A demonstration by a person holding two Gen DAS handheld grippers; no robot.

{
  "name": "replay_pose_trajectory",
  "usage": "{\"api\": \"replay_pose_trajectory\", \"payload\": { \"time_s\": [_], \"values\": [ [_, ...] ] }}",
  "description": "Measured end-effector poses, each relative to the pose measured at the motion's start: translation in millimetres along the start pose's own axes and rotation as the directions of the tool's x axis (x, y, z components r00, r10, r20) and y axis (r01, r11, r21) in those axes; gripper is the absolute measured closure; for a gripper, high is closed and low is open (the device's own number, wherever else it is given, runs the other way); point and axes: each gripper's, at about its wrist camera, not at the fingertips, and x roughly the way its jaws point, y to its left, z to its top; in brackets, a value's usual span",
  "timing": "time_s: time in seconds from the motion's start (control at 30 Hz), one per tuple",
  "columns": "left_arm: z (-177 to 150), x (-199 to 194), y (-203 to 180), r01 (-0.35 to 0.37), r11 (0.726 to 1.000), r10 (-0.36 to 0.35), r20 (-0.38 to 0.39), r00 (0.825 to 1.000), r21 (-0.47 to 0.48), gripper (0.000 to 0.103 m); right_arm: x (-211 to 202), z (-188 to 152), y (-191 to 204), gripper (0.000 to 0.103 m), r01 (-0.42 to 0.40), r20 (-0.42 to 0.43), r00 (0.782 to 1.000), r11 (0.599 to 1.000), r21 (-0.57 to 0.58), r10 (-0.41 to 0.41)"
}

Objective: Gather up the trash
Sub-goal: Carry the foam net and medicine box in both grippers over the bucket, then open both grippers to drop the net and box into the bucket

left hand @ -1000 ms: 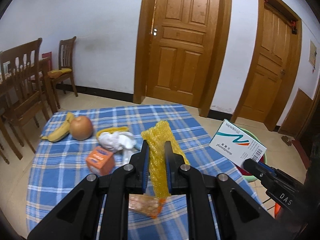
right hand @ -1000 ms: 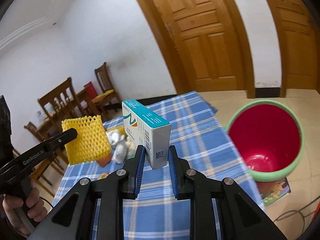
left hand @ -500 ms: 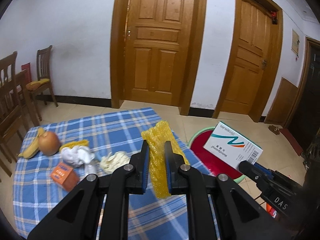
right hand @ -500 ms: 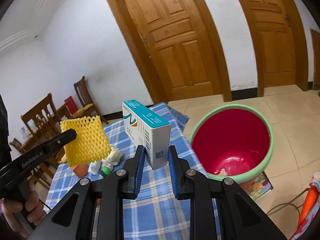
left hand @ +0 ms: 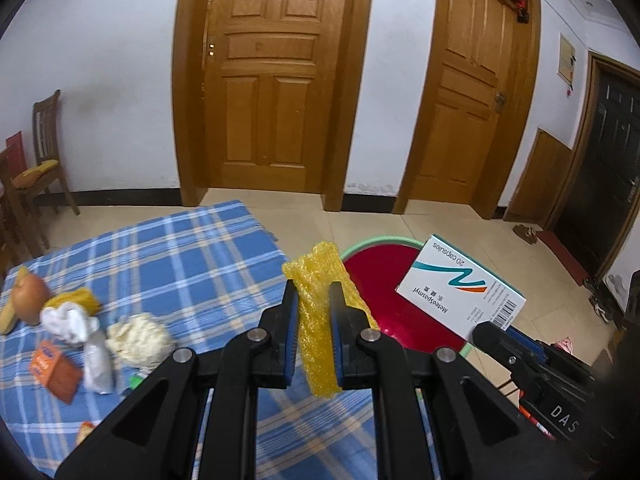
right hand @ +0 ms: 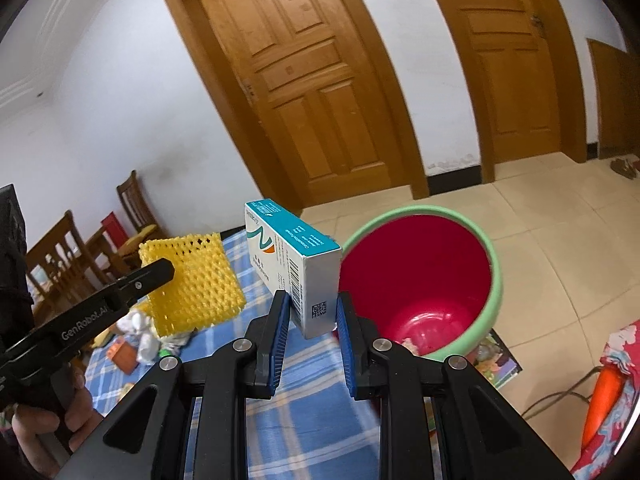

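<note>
Both tongs' loads now nearer bin [right hand: 494, 276].

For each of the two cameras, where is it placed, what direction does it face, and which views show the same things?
Left wrist: sits on the left gripper, facing doors and the bin; its fingers clamp the yellow foam net; right gripper at lower right.
Right wrist: sits on the right gripper, tilted toward the bin; its fingers flank the medicine box; the person's left hand shows.
Shared: net, box, bin, plaid tablecloth, doors.
</note>
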Motion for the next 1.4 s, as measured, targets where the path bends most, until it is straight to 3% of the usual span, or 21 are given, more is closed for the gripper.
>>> {"api": "replay_pose_trajectory", "payload": {
  "time_s": [0.5,0.87,0.93,1.07,1.4],
  "values": [
    [-9.4,73.1,-45.5,0.050,0.997,-0.044,-0.098,0.994,0.058,0.090,22.8,-3.7,-55.5,0.079,0.103,-0.053,0.994,0.992,0.076,-0.099],
    [-19.2,99.5,-50.3,0.057,0.997,-0.047,-0.153,0.987,0.058,0.090,43.7,-4.9,-73.1,0.078,0.136,-0.105,0.987,0.984,0.113,-0.124],
    [-19.8,100.3,-50.3,0.056,0.997,-0.046,-0.153,0.987,0.059,0.087,45.4,-6.0,-74.1,0.078,0.139,-0.113,0.986,0.983,0.120,-0.125],
    [-19.5,99.0,-50.4,0.044,0.998,-0.036,-0.152,0.988,0.048,0.062,47.9,-7.5,-77.6,0.076,0.143,-0.126,0.984,0.981,0.134,-0.126],
    [-18.0,92.2,-42.8,0.027,0.999,-0.021,-0.141,0.990,0.040,0.061,42.6,-5.2,-79.0,0.071,0.153,-0.115,0.984,0.976,0.154,-0.136]
  ]
}}
